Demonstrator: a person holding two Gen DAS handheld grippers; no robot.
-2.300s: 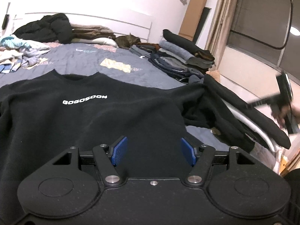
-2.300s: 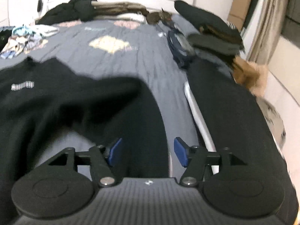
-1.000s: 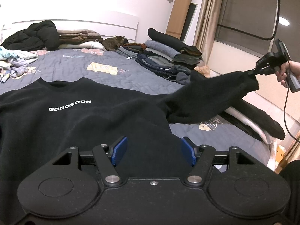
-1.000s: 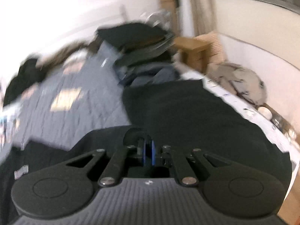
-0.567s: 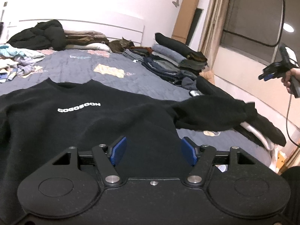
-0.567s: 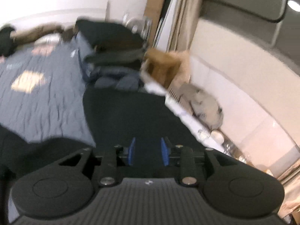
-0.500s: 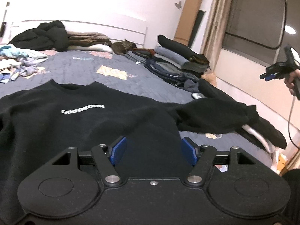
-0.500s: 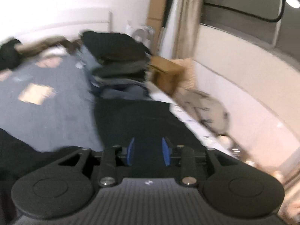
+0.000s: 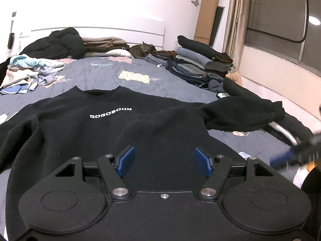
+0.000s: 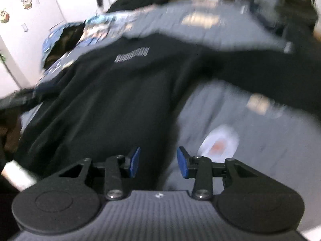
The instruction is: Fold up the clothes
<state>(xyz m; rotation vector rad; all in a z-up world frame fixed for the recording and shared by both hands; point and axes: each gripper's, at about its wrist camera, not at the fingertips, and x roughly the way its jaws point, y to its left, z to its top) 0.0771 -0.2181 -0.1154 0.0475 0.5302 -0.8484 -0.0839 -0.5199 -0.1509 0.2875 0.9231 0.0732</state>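
Observation:
A black sweatshirt (image 9: pixel 112 124) with white "GOGOSOON" lettering lies front up on the grey quilted bed (image 9: pixel 104 76). Its right sleeve (image 9: pixel 244 114) lies stretched out toward the bed's right edge. My left gripper (image 9: pixel 163 161) is open and empty, just above the sweatshirt's lower hem. My right gripper (image 10: pixel 158 161) is open and empty, low over the sweatshirt's (image 10: pixel 112 92) right hem edge where it meets the quilt; this view is motion-blurred. The right gripper also shows as a blur at the right edge of the left wrist view (image 9: pixel 297 152).
A stack of folded clothes (image 9: pixel 200 64) stands at the bed's far right. A cat (image 9: pixel 142 49), a black jacket (image 9: pixel 56 44) and folded brown items lie by the headboard. Loose light clothes (image 9: pixel 28 72) lie far left. A dark garment drapes a rail (image 9: pixel 284 130) at the right edge.
My right gripper let go of the sleeve, which dropped flat on the bed. It then swung down and left to the sweatshirt's hem. My left gripper stayed open over the hem.

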